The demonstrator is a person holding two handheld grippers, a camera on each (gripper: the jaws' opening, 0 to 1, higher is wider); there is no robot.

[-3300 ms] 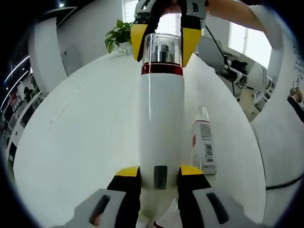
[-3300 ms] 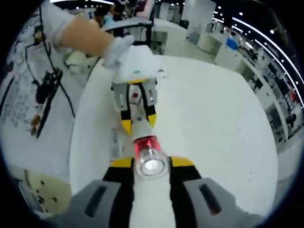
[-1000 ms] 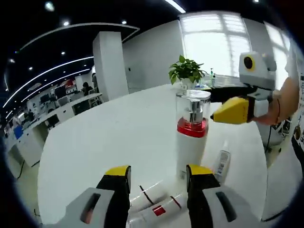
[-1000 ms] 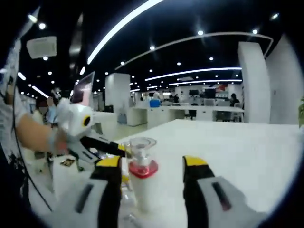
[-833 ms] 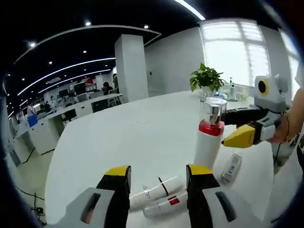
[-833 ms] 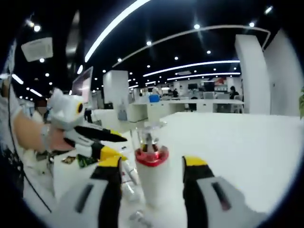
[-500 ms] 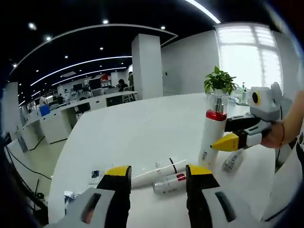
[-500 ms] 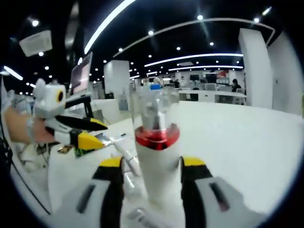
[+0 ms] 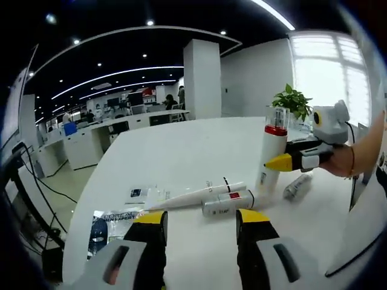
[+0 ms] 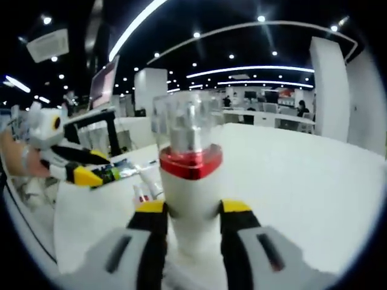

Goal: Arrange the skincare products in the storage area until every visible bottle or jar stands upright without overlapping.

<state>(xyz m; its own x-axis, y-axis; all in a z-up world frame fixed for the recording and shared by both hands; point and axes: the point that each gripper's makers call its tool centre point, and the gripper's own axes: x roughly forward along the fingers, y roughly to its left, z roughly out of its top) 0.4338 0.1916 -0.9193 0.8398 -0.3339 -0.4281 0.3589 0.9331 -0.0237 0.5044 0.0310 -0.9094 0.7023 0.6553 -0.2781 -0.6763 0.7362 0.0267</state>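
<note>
In the left gripper view, a dark flat packet (image 9: 112,222) lies at the left on the white table (image 9: 181,151). Just past it sits a small clear packet (image 9: 140,196). The left gripper (image 9: 199,219) hangs low over the table with its two yellow-tipped jaws apart and nothing between them. In the middle, a long white tube (image 9: 192,196) lies on its side, and a shorter white bottle with a red mark (image 9: 228,203) lies beside it, touching or nearly so. To the right of them, the tall white bottle with the red ring (image 9: 271,157) and clear cap stands upright. The right gripper (image 9: 284,162) comes in from the right, held by a hand (image 9: 346,162), with its jaws at the bottle's middle. A small bottle (image 9: 297,186) lies flat just beside the tall one. A green plant (image 9: 294,100) stands far behind.

In the right gripper view, the left gripper (image 10: 84,175) shows at the left, with the lying tubes (image 10: 145,188) near it. The right gripper (image 10: 192,208) has its jaws pressed on both sides of the tall bottle (image 10: 192,181), grasping it as it stands straight up on the table (image 10: 302,175).
</note>
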